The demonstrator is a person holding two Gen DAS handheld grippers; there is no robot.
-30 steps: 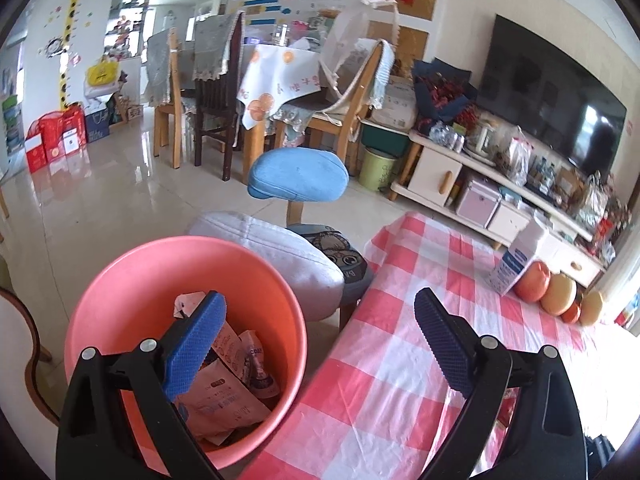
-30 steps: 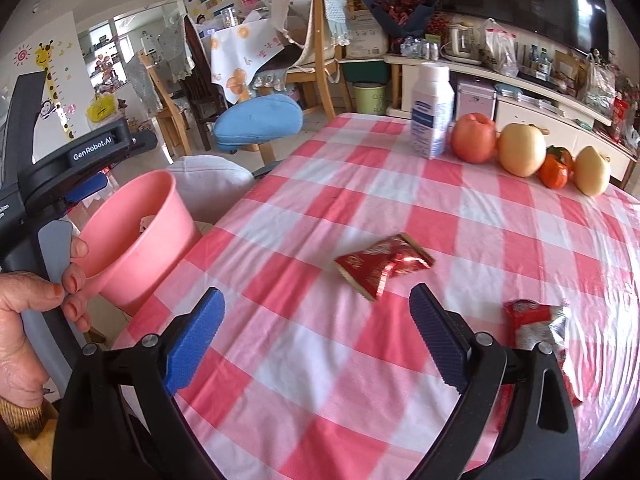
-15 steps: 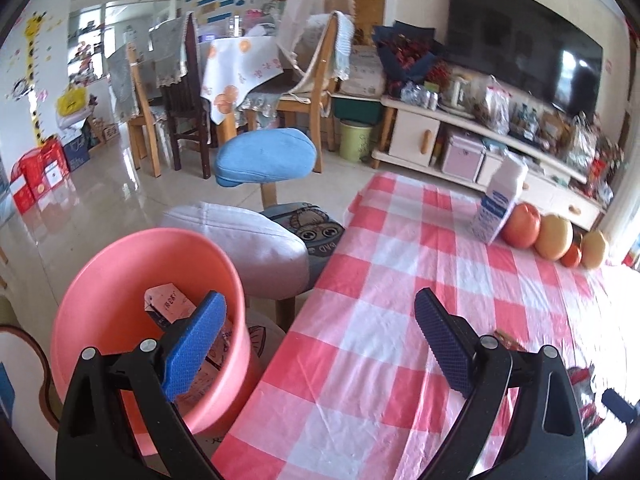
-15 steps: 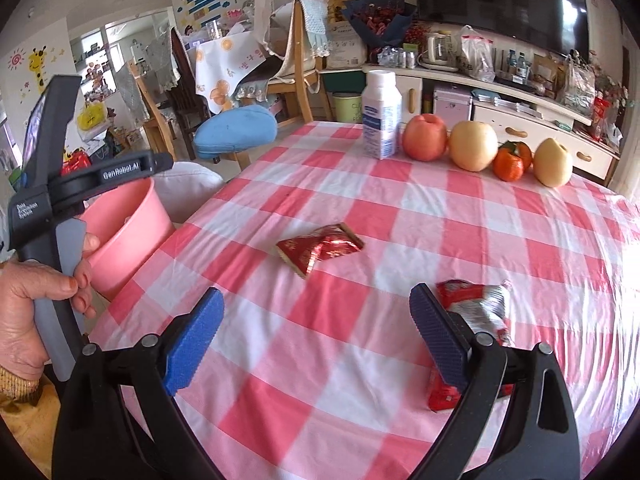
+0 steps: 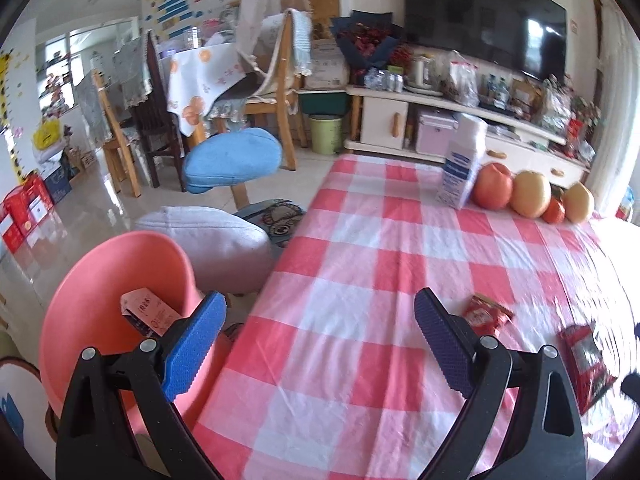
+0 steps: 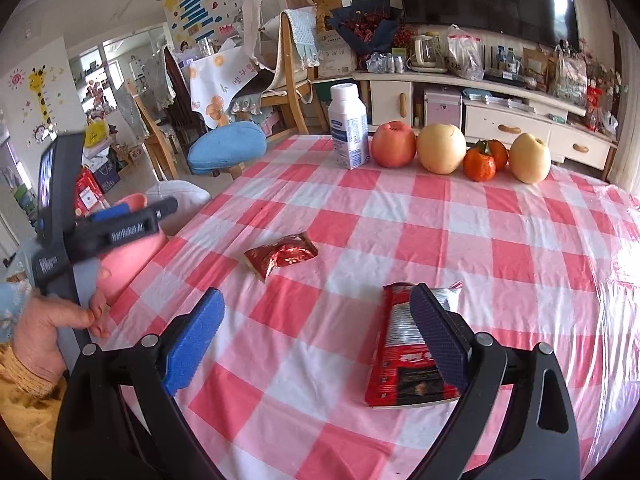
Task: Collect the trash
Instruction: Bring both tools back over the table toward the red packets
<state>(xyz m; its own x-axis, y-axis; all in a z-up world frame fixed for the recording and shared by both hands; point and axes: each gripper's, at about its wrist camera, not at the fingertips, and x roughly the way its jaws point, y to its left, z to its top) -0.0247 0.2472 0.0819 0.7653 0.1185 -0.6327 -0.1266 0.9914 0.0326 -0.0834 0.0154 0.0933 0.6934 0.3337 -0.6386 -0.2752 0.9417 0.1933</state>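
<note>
Left claw [image 5: 320,340] wide open, empty, hanging over the near edge of the checked counter [image 5: 384,248]; swung rightward since a second ago, when it sat above the pink bin [image 5: 108,280] with the trash straight beneath. Pink bin now off to the left of the claw, standing beside the counter edge, with a pale printed carton [image 5: 146,312] poking up inside it. More counter in the left view than before: crumpled red wrapper [image 5: 486,314] just right of the right finger, red snack packet [image 5: 586,356] further right near the counter's edge, both blurred.

Right claw [image 6: 316,340] also wide open, gripping nothing; lower and nearer the litter than a second ago. Red snack packet [image 6: 404,364] lying flat on the counter, its right side partly behind the right finger [image 6: 436,336], no longer well off to the side. Crumpled red wrapper [image 6: 280,256] lying ahead and to the left, apart from the packet, further from the claw than before. White bottle [image 6: 349,128], apple [image 6: 394,144], two pears and small orange fruit lined up along the far edge, unchanged. A hand [image 6: 52,320] at the left of the right view gripping the handle of the left device, raised higher over the bin than earlier.
</note>
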